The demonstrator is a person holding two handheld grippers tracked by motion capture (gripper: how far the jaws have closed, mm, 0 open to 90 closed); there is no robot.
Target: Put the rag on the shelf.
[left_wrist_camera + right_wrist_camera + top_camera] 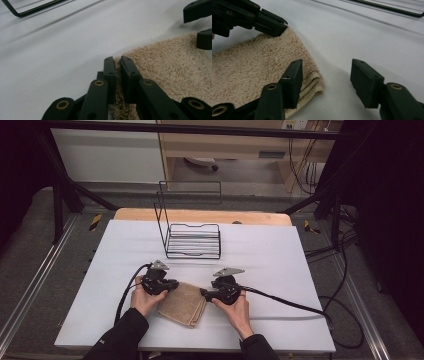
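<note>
Table (280, 250): a white sheet covers it, filling the middle of the high view, with a strip of bare wood along its far edge.
Wire rack (192, 240): black, standing upright just above centre in the high view; its tall back frame rises at the upper left, and its base rails cross the upper left corner of the left gripper view (32, 9).
Towel (182, 304): beige terry, folded, lying flat on the sheet below centre in the high view, right between the two grippers; the stacked fold layers show at its corner in the right gripper view (249, 67).
Left gripper (118, 60): held in the person's left hand (142, 299) at lower left of centre; its jaws are nearly together, clenched on the towel's corner edge with pile showing in the slim gap.
Right gripper (325, 75): in the right hand (239, 307), lower right of centre; jaws spread wide, released, one jaw resting against the towel's folded end, the other over bare sheet.
Cables (285, 301): black, trailing from each gripper across the sheet.
</note>
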